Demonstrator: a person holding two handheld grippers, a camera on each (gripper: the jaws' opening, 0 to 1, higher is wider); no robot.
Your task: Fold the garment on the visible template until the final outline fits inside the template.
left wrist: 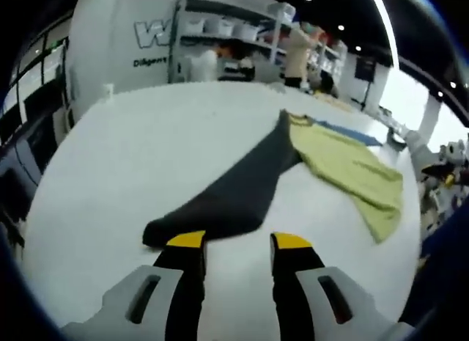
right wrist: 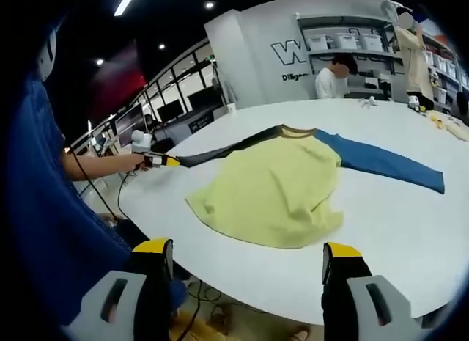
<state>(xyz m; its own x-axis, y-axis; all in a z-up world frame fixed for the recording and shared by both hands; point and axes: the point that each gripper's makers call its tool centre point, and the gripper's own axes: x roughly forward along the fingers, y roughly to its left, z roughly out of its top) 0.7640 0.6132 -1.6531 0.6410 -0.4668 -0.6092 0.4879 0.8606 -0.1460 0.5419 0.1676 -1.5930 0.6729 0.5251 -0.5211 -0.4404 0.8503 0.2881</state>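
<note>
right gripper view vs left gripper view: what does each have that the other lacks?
Right gripper view: the yellow long-sleeved shirt spread flat with its blue sleeve at full length, the left tongs in a person's hand at the dark grey sleeve's end, and the round white table's near edge.
Left gripper view: the dark grey sleeve close up, its cuff at the tips of the parted jaws.
Both: shirt, table, and grey shelving with white bins.
</note>
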